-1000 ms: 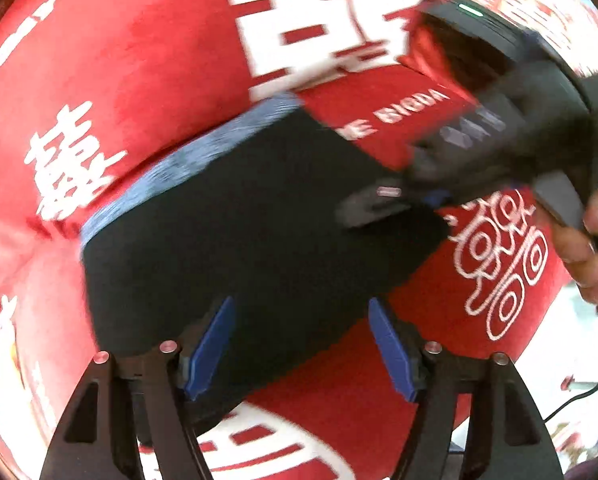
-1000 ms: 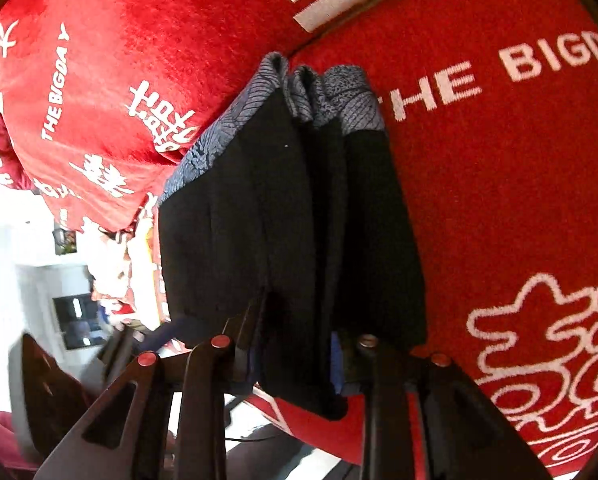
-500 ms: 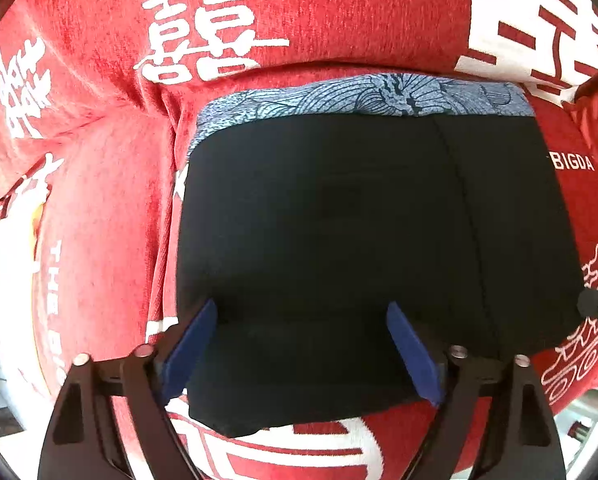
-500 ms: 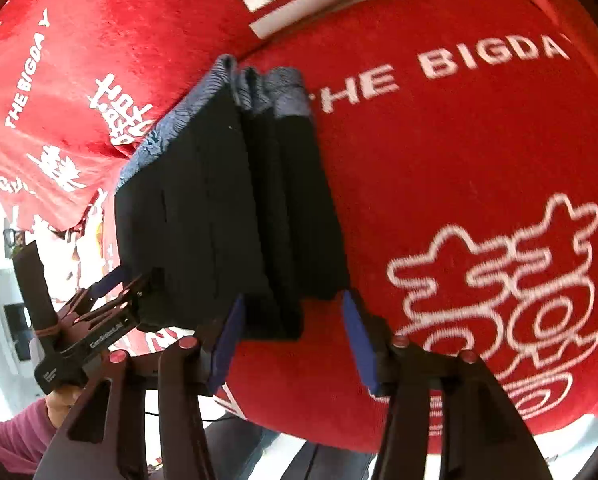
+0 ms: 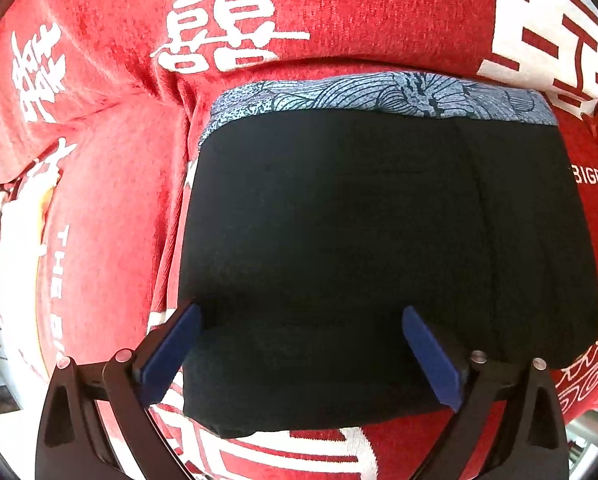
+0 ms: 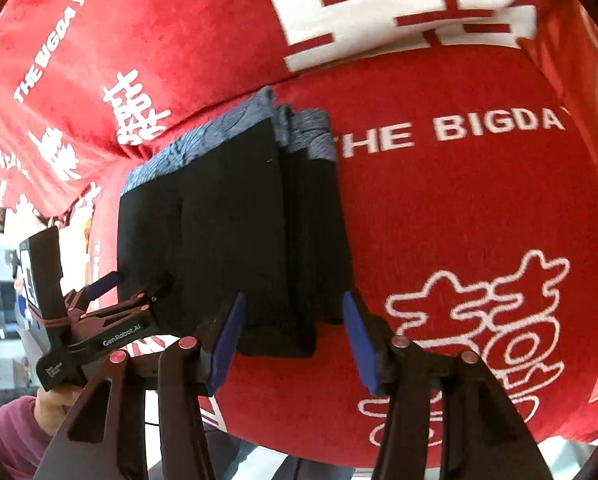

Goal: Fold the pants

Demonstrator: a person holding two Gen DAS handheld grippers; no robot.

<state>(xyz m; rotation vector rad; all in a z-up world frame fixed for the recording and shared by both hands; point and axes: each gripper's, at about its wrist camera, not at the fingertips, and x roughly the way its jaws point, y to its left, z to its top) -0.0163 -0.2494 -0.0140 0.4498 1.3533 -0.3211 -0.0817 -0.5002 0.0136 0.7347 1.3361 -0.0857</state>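
- Left gripper [image 5: 301, 344]: jaws spread wide, holding nothing. Its blue pads [image 5: 171, 350] stand over the near edge of the pants [image 5: 379, 240], in the lower middle of the left wrist view; contact with the cloth cannot be told.
- Right gripper [image 6: 291, 336]: jaws wide, empty, straddling the near end of the stacked layers at the lower centre of the right wrist view.
- Pants: folded into a compact black block, patterned grey-blue waistband [image 5: 379, 94] along the upper edge, resting on the red cover [image 6: 479, 208] at frame centre. The fold appears essentially complete.
- Risk: either open pad dragging the top layer on withdrawal would, in my judgement, peel the stack apart.
- Risk: the side layers seen in the right wrist view sit uneven; a nudge could slump them toward the right of the frame.
- Risk: the cover bulges and falls away at the lower frame edge, where the block overhangs slightly; a pull that way could slide it off.
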